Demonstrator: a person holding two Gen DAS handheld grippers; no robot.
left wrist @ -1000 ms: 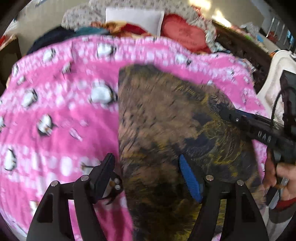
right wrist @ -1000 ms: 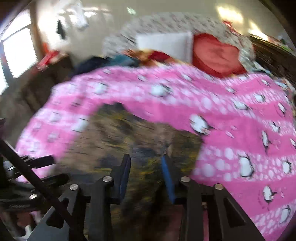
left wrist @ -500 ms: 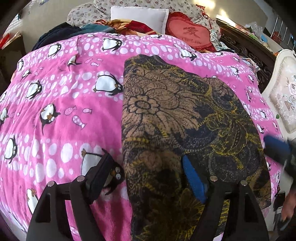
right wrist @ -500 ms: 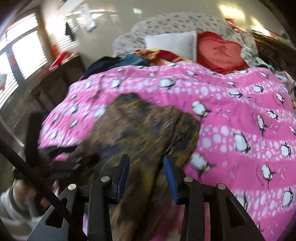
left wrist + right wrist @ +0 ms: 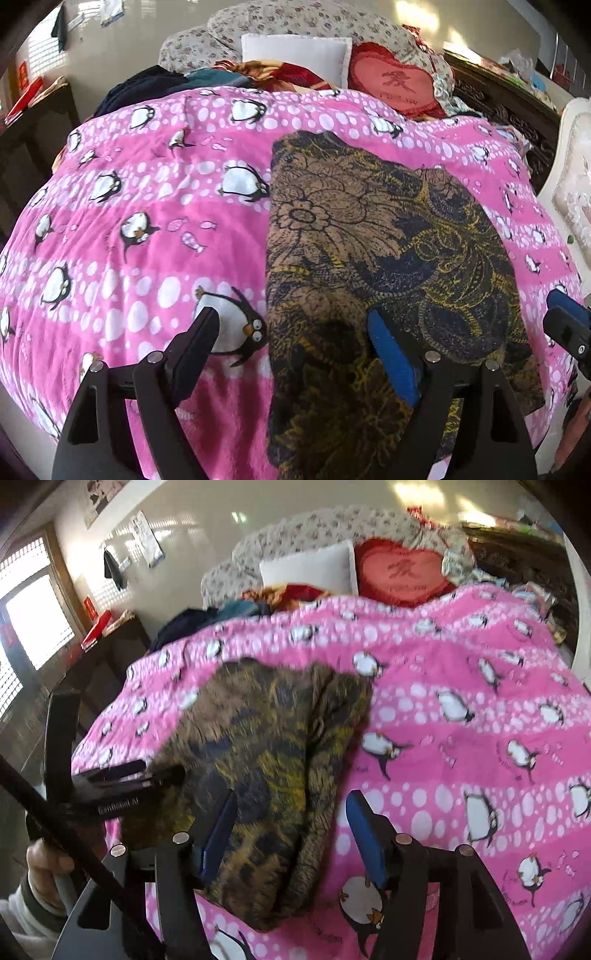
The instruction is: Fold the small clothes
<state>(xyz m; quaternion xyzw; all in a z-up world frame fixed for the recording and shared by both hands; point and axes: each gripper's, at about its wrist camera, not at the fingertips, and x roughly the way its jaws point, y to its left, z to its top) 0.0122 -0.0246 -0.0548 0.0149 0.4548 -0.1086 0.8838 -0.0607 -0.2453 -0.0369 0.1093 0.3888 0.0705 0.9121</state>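
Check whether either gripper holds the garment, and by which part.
Nothing is held. The left gripper and right gripper are both open above the garment, which lies on the blanket.

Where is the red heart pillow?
The heart pillow sits at the bed's far end, right of the white pillow, behind the pink penguin blanket.

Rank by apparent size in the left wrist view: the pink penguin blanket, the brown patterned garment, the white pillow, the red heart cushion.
1. pink penguin blanket
2. brown patterned garment
3. white pillow and red heart cushion: look alike, both far and partly hidden, so unranked.
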